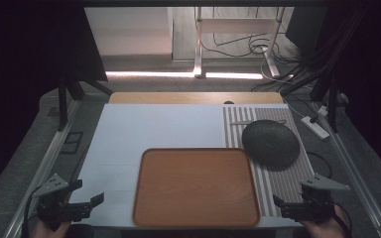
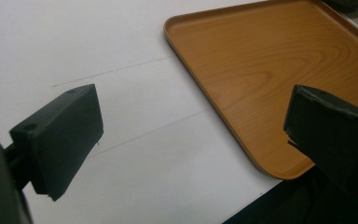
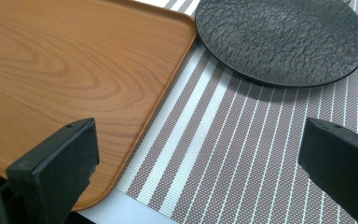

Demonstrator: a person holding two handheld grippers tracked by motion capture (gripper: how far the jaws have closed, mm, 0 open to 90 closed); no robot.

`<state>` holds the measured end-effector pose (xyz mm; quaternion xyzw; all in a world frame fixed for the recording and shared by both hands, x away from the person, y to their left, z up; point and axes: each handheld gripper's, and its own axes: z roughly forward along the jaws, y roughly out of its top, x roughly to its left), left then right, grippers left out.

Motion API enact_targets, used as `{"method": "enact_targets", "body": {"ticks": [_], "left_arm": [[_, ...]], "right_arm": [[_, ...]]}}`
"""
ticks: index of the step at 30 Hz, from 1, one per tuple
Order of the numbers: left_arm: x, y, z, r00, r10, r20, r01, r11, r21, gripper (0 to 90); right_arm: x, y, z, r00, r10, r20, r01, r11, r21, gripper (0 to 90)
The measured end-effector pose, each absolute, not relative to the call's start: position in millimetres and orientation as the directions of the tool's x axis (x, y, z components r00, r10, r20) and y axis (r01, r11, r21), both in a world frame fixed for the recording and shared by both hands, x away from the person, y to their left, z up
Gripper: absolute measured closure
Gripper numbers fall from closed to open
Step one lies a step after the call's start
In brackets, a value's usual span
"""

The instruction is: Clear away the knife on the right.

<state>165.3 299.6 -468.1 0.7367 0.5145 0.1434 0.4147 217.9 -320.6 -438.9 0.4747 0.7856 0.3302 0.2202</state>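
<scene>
A wooden tray (image 1: pixel 196 187) lies flat at the near middle of the counter (image 1: pixel 149 129), on its white surface, with nothing on it. To its right a striped placemat (image 1: pixel 278 183) runs front to back, its left edge tucked just under or against the tray's right rim. A dark, rough-textured round plate (image 1: pixel 271 144) sits on the mat beyond the tray's far right corner, just beside that corner and overhanging the mat's stripes. A thin pale utensil (image 1: pixel 258 121), too small to name, lies on the mat behind the plate. The left gripper (image 1: pixel 82 206) hovers at the near left corner of the counter, jaws spread wide with nothing between them, the tray's near left corner just ahead. The right gripper (image 1: pixel 287 206) hangs over the near end of the mat, jaws equally wide and empty, between tray edge and counter edge.
</scene>
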Motion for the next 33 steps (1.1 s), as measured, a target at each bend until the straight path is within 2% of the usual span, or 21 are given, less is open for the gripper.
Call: {"method": "enact_targets", "body": {"ticks": [24, 33], "left_arm": [[165, 299, -468, 0.428, 0.878, -0.212, 0.641, -0.131, 0.756, 4.5], [166, 299, -468, 0.424, 0.88, -0.214, 0.644, -0.128, 0.754, 4.5]], "right_arm": [[221, -316, -440, -0.481, 0.875, -0.042, 0.618, 0.373, 0.692, 0.0], [230, -309, -436, -0.506, 0.861, -0.053, 0.586, 0.389, 0.711, 0.0]]}}
